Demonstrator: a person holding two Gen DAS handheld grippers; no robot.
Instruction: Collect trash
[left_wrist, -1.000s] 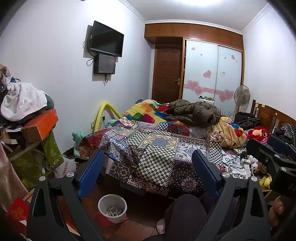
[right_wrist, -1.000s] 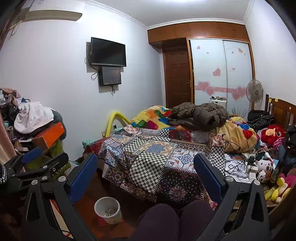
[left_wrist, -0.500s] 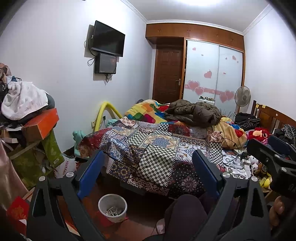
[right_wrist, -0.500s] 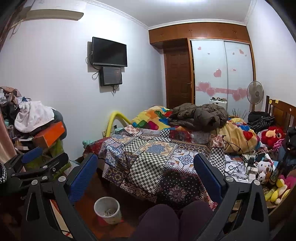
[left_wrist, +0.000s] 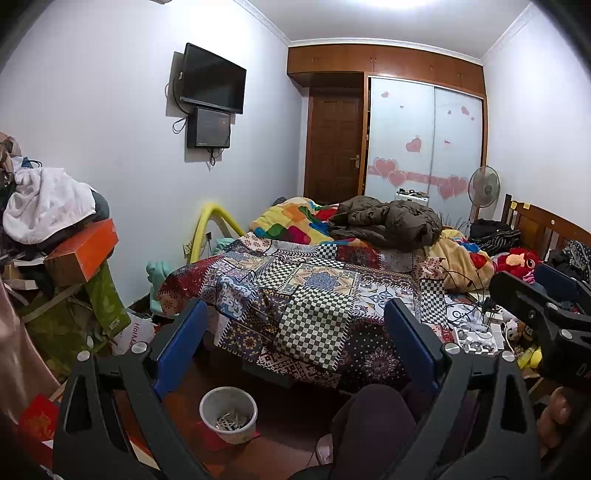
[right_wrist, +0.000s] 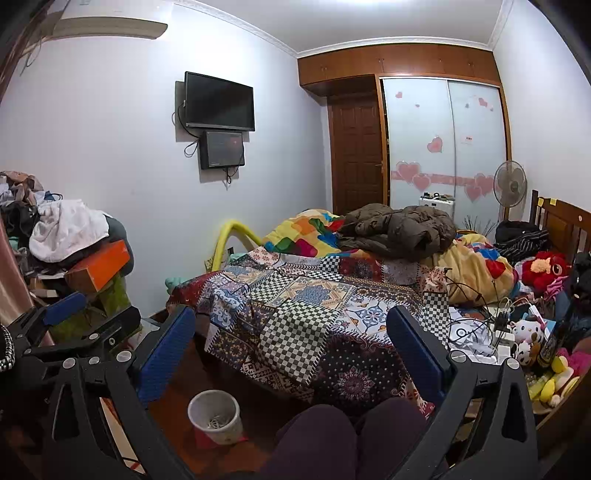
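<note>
A white waste bin (left_wrist: 228, 414) with scraps inside stands on the red-brown floor at the foot of the bed; it also shows in the right wrist view (right_wrist: 215, 411). My left gripper (left_wrist: 295, 325) is open and empty, held above the bin and facing the bed. My right gripper (right_wrist: 291, 332) is open and empty, held level beside it. The right gripper's body shows at the right edge of the left wrist view (left_wrist: 539, 314). The left gripper's body shows at the left of the right wrist view (right_wrist: 70, 332). No loose trash is plainly visible.
A bed with a patchwork quilt (left_wrist: 314, 295) fills the middle, with a brown jacket (left_wrist: 388, 221) on it. Piled boxes and clothes (left_wrist: 55, 240) crowd the left. Cables and toys (right_wrist: 517, 332) lie at the right. My knees (right_wrist: 351, 435) are below.
Both views have shifted very slightly; nothing in the room has moved and both grippers stay open.
</note>
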